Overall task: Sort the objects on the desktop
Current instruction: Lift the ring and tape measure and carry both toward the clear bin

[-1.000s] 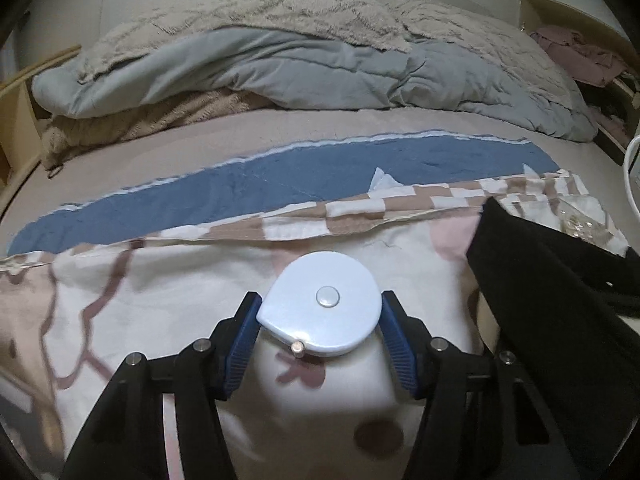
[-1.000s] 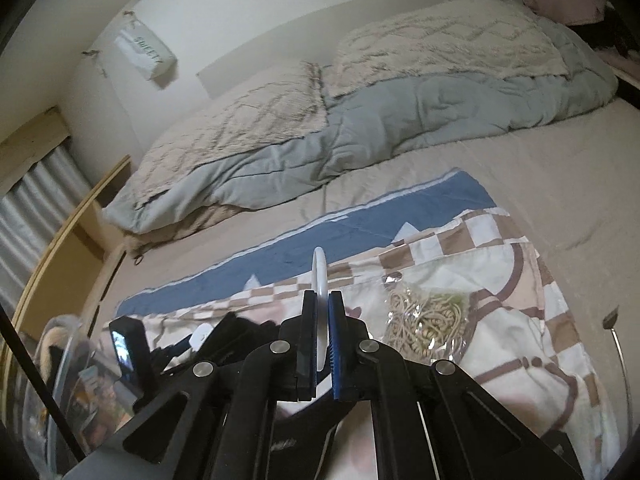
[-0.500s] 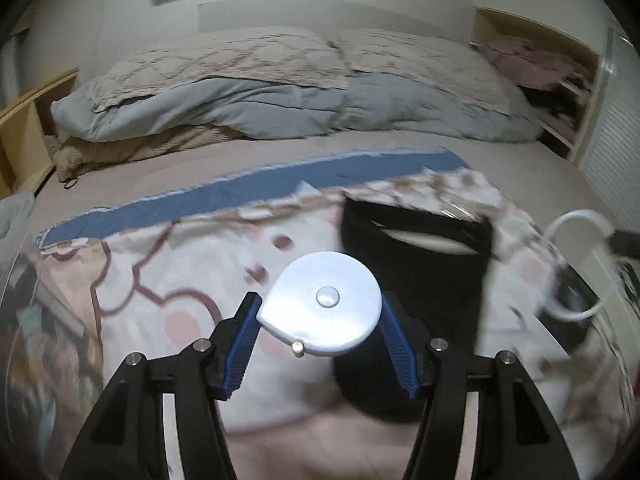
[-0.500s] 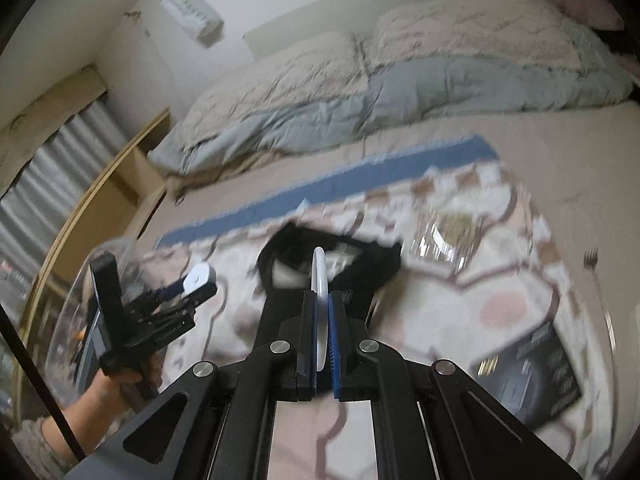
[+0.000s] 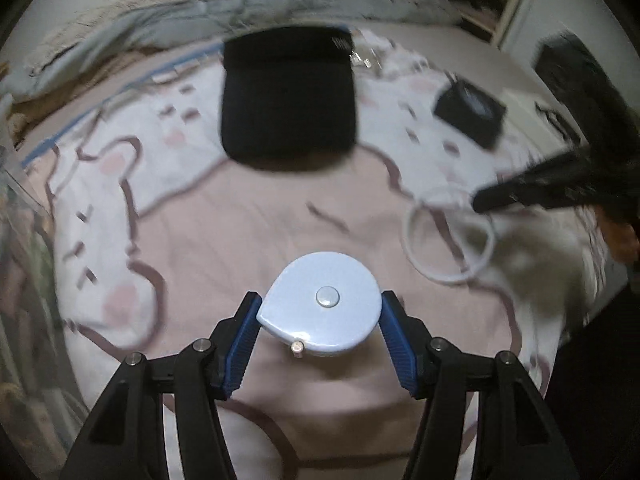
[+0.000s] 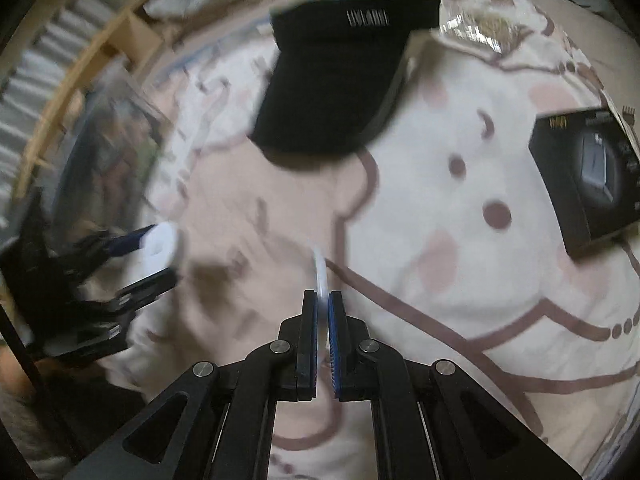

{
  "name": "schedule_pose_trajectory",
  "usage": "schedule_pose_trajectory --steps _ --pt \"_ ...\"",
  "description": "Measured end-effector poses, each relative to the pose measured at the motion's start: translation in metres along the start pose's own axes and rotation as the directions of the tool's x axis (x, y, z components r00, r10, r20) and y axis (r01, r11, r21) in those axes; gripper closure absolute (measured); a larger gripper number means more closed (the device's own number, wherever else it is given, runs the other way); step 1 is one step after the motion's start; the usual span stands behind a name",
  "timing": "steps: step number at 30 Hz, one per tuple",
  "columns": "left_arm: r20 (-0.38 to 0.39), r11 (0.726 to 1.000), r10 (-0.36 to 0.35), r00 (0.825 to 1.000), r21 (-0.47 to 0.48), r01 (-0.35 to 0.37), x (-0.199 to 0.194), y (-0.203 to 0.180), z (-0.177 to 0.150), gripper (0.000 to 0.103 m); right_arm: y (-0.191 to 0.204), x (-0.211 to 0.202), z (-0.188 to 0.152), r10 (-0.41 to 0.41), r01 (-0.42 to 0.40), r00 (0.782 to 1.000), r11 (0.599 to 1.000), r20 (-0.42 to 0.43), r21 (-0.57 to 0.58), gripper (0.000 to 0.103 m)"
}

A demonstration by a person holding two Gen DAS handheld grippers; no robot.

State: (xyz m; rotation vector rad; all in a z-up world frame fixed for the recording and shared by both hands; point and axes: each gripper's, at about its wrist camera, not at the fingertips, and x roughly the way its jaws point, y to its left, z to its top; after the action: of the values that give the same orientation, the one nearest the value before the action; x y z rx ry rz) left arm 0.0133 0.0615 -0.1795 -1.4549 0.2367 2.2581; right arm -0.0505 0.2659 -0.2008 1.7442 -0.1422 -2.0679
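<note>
My left gripper (image 5: 320, 314) is shut on a white round tape measure (image 5: 322, 306) and holds it above the pink-and-white bear-print cloth (image 5: 240, 240). My right gripper (image 6: 322, 308) is shut on a thin white ring (image 6: 320, 270), seen edge-on between the blue pads. That ring also shows in the left wrist view (image 5: 448, 236), at the right gripper's tip. The left gripper with the tape measure (image 6: 160, 244) shows blurred at the left of the right wrist view.
A black visor cap (image 5: 288, 96) lies on the cloth ahead. A black box (image 6: 592, 168) lies to the right. A clear bag of rubber bands (image 6: 476, 26) lies beyond the cap. A clear bin (image 6: 108, 136) stands at the left. Bedding is behind.
Both grippers have tilted down and pulled back toward the cloth's near part. The cap and box now lie farther ahead. Each grip is unchanged.
</note>
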Motion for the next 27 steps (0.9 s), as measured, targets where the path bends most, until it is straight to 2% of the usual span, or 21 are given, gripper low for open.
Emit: schedule_pose_trajectory --steps 4,7,9,10,11,13,16,21,25,27 --pt "-0.021 1.0 -0.009 1.0 0.023 0.009 0.011 -0.01 -0.014 0.044 -0.003 0.027 -0.008 -0.082 0.08 0.995 0.996 -0.054 -0.036 0.097" --pt "-0.014 0.999 -0.019 1.0 0.033 0.019 0.006 -0.012 -0.021 0.044 -0.006 0.033 -0.012 -0.085 0.084 0.995 0.996 -0.051 -0.032 0.094" --pt "0.001 0.999 -0.02 1.0 0.036 0.02 0.0 -0.008 -0.021 0.044 -0.004 0.029 -0.013 -0.074 0.072 0.997 0.997 -0.033 -0.035 0.059" --pt "0.008 0.999 -0.019 1.0 0.034 0.019 -0.001 -0.006 -0.02 0.044 -0.003 0.026 -0.013 -0.072 0.071 0.997 0.997 -0.02 -0.04 0.02" --pt "0.014 0.999 -0.018 1.0 0.029 0.017 -0.003 -0.004 -0.019 0.044 0.0 0.023 -0.014 -0.072 0.071 0.997 0.996 -0.004 -0.046 0.01" --pt "0.027 1.0 -0.018 0.999 0.017 0.017 -0.007 0.001 -0.017 0.044 0.007 0.019 -0.012 -0.078 0.079 0.997 0.994 0.016 -0.078 0.01" --pt "0.046 1.0 -0.022 0.999 -0.001 0.022 -0.013 0.004 -0.014 0.044 0.023 0.024 -0.01 -0.13 0.133 0.991 0.979 0.024 -0.156 0.01" --pt "0.072 1.0 -0.03 0.997 -0.007 0.031 -0.023 0.003 -0.011 0.044 0.041 0.045 -0.018 -0.202 0.192 0.979 0.942 -0.006 -0.276 0.01" --pt "0.078 0.999 -0.034 0.996 -0.014 0.035 -0.028 0.003 -0.012 0.044 0.046 0.067 -0.023 -0.278 0.254 0.96 0.915 -0.032 -0.314 0.01" --pt "0.083 0.999 -0.034 0.996 -0.013 0.036 -0.032 0.003 -0.012 0.044 0.043 0.067 -0.022 -0.284 0.259 0.958 0.918 -0.041 -0.301 0.019"
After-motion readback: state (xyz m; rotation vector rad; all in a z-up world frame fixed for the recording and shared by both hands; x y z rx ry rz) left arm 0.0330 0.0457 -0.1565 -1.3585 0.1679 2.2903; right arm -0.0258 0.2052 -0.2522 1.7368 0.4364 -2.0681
